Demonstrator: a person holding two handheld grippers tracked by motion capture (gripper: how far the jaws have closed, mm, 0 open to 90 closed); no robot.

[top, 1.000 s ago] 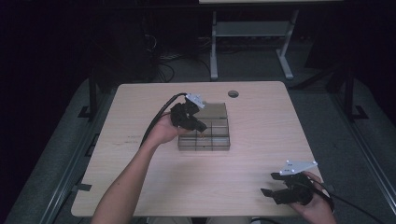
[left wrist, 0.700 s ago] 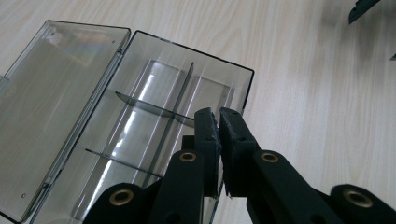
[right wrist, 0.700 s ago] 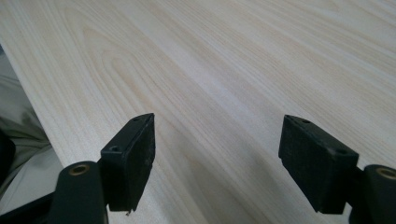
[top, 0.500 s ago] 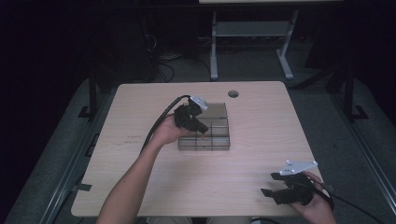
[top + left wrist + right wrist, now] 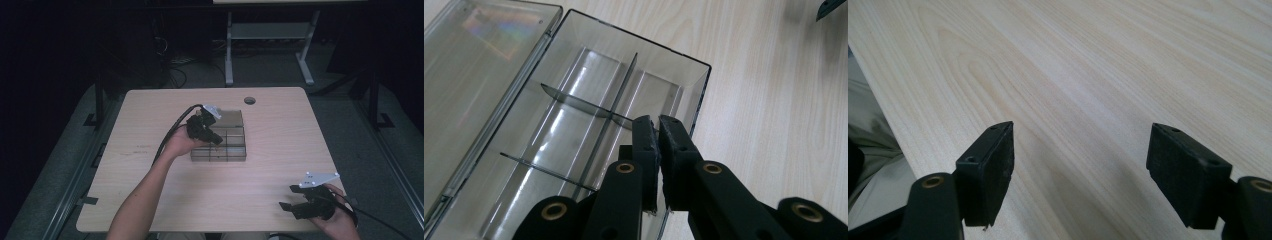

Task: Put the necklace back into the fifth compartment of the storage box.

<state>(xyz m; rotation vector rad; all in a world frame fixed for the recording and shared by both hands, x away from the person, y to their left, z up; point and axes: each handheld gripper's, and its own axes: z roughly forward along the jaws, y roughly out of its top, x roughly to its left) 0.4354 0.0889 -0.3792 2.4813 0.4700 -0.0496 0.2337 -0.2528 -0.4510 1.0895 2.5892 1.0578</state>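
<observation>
A clear smoky plastic box lies open in the middle of the table, its flat lid folded back on the far side. Thin dividers split the box into several empty compartments. My left gripper hangs over the box's left part, tilted down into it. In the left gripper view its pads stand together, shut, right by the end of a cross divider, and I see nothing between them. My right gripper rests open near the table's front right corner, over bare wood.
The light wooden table has a round cable hole at the back. The left gripper's cable loops beside the box. Beyond the table stand a dark floor and a white metal frame.
My left gripper has edged slightly to the right over the box. The right gripper has kept still.
</observation>
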